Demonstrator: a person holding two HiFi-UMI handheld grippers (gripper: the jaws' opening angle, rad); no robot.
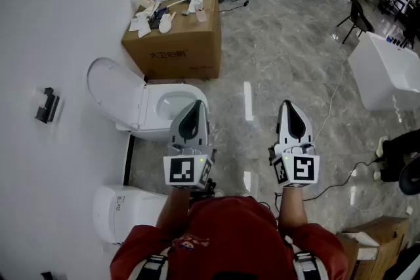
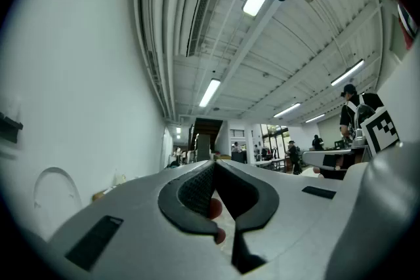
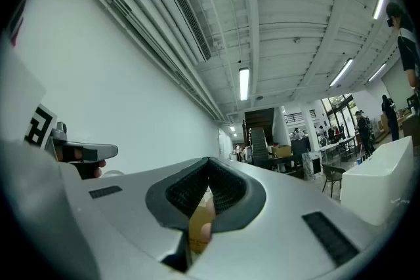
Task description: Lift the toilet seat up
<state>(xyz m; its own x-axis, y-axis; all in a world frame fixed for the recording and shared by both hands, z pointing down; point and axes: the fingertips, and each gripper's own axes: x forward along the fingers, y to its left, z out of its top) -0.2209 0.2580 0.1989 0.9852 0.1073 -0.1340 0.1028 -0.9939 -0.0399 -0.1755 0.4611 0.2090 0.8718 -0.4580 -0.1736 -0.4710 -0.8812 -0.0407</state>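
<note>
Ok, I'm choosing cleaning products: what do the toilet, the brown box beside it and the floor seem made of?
Toilet: probably glazed ceramic, smooth glossy white; its raised lid could be plastic.
Box: cardboard, matte brown, with dark print on its side.
Floor: polished stone or marble-look tile, grey veining with bright reflections.
</note>
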